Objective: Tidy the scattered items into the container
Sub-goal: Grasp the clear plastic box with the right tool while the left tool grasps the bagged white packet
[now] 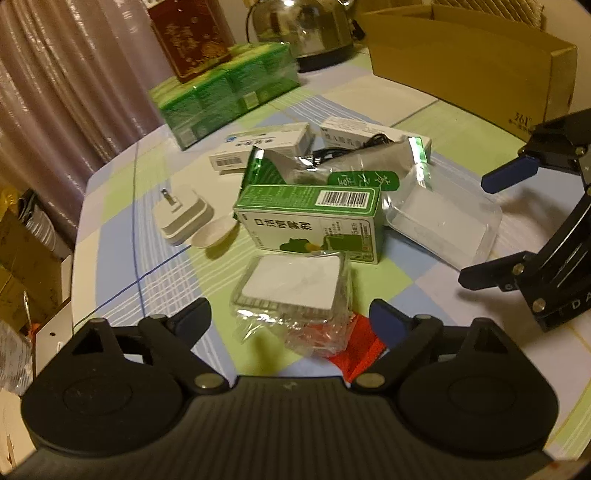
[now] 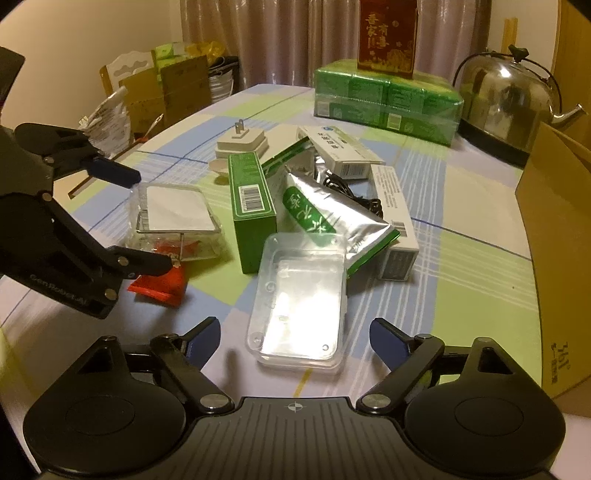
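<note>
Left wrist view: both grippers' fingers (image 1: 195,317) spread wide, gripping nothing.

Clutter mid-table, cardboard box (image 2: 554,236) at right edge.
Kettle (image 2: 506,99) at far right corner; carton (image 2: 388,33) on wrapped packs (image 2: 384,99) beside it; charger (image 2: 242,142) probably nearer left edge.

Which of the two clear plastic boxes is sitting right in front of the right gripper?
The empty clear plastic box, lying flat before the open right gripper. The other clear box, holding a white card, sits by the left gripper.
</note>
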